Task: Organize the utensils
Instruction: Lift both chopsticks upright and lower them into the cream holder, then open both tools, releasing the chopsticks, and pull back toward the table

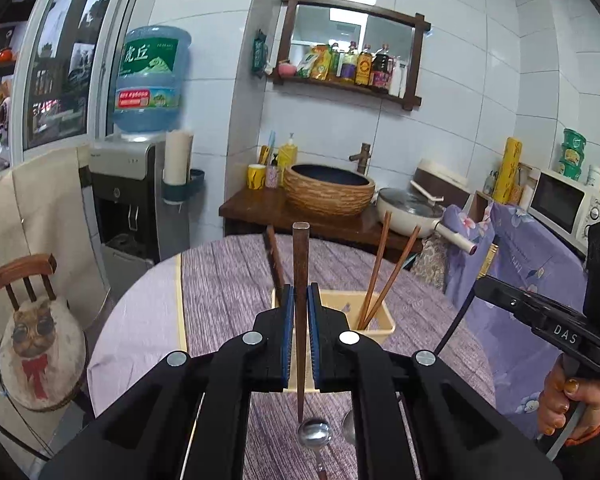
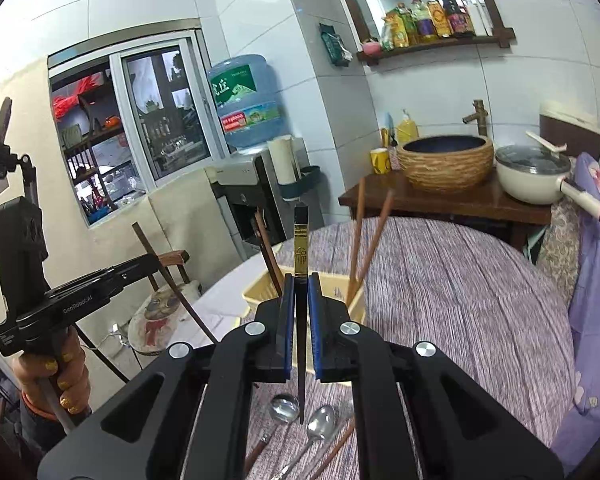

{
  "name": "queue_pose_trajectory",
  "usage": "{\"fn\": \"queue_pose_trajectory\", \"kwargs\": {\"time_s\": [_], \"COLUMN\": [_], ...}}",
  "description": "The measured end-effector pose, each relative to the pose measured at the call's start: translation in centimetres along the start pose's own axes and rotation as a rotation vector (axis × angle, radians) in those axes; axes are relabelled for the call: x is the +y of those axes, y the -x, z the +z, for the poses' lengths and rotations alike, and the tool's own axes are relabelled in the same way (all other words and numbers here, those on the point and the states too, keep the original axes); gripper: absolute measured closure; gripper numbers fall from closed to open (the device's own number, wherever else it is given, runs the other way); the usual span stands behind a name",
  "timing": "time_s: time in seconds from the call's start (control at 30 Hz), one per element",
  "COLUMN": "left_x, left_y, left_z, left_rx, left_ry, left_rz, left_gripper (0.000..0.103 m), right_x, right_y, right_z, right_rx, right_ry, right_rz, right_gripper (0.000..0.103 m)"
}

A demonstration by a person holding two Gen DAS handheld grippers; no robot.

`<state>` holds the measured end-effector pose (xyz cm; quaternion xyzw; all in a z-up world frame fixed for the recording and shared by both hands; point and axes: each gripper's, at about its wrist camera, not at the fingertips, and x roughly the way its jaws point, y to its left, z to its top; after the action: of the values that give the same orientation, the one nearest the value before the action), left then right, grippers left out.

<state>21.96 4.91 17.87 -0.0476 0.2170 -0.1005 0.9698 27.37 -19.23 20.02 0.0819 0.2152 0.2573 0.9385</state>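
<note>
While left gripper (image 1: 300,312) is pinching a brown chopstick (image 1: 300,264), right gripper (image 2: 300,312) is clamping a gold-banded black chopstick (image 2: 301,248); "GenRobot.AI" is showing only in right view.

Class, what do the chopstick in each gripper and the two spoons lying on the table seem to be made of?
Brown chopstick in the left gripper: probably matte wood, faint grain.
Black chopstick in the right gripper: glossy, perhaps lacquer or plastic, with a gold printed band.
Silver spoons: polished metal; mirror-like bowls.
</note>
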Motion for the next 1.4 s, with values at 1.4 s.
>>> {"fn": "queue_pose_trajectory", "kwargs": {"time_s": [1.4], "left_x": [-0.7], "left_y": [-11.2], "left_z": [-1.4], "left_rx": [0.137], "left_ry": [0.04], "left_rz": [0.122], "left_gripper": [0.092], "right_x": [-2.1], "right_y": [-9.4], "right_z": [-0.8], "right_rx": [-0.075], "right_ry": [0.02], "right_rz": [-0.213], "right_gripper": [0.061]}}
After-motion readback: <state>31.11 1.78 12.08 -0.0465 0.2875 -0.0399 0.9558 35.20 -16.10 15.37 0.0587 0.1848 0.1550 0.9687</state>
